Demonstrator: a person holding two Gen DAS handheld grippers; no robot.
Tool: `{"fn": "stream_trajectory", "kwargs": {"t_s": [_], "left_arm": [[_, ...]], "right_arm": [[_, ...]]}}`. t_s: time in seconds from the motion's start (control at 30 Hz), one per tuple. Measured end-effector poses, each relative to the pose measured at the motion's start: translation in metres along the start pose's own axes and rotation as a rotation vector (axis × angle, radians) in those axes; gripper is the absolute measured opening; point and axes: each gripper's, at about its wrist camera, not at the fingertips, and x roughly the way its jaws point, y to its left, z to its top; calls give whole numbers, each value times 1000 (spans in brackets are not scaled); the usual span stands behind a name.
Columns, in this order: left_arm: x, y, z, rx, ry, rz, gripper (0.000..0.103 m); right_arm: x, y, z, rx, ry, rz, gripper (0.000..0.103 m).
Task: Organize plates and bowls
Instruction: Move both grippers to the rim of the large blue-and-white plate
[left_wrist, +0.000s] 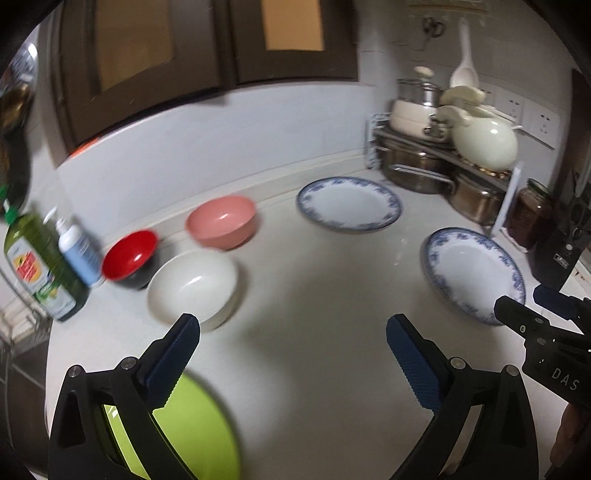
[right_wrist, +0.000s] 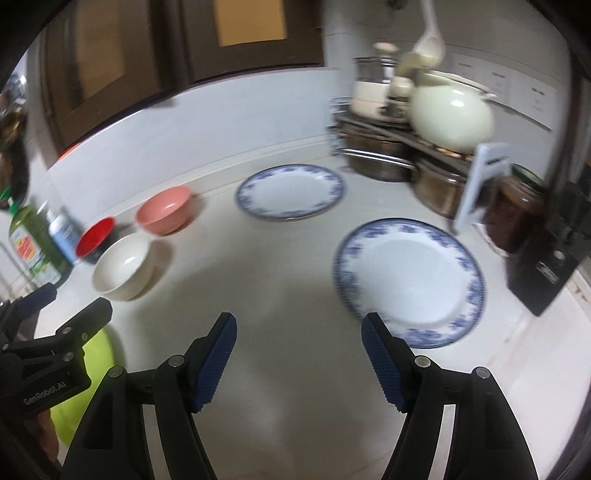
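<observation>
Two blue-rimmed white plates lie on the white counter: a far plate (left_wrist: 349, 203) (right_wrist: 291, 192) and a near plate (left_wrist: 474, 273) (right_wrist: 408, 280). At the left stand a pink bowl (left_wrist: 221, 220) (right_wrist: 165, 214), a red bowl with a black outside (left_wrist: 129, 256) (right_wrist: 95, 236) and a white ribbed bowl (left_wrist: 192, 286) (right_wrist: 123, 271). A lime-green dish (left_wrist: 192, 428) (right_wrist: 98, 350) lies near the front, under my left gripper (left_wrist: 293, 323). That gripper is open and holds nothing. My right gripper (right_wrist: 299, 325) is open too, above bare counter beside the near plate.
A green oil bottle (left_wrist: 37, 266) and a blue pump bottle (left_wrist: 79, 254) stand at the left edge. A rack with steel pots (left_wrist: 417, 166) and a cream pot (left_wrist: 484, 140) fills the back right corner. A jar (right_wrist: 517, 214) and a black box (right_wrist: 543, 269) stand at the right.
</observation>
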Motion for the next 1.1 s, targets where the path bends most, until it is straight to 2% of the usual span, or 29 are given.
{"fn": "stream_trajectory", "kwargs": {"t_s": [0.3, 0.43, 0.7, 0.87, 1.1], "left_arm": [[13, -59, 31, 35, -22, -47, 103], [30, -83, 39, 54, -3, -81, 103], [68, -122, 51, 81, 52, -124, 99], [99, -142, 56, 80, 90, -149, 98], [143, -162, 60, 92, 164, -177, 93]], "right_arm": [[-9, -65, 10, 81, -47, -91, 71], [-5, -93, 13, 123, -60, -135, 71], [20, -142, 17, 197, -32, -216, 71], [46, -169, 19, 245, 7, -221, 71], [82, -195, 19, 284, 58, -229, 71]]}}
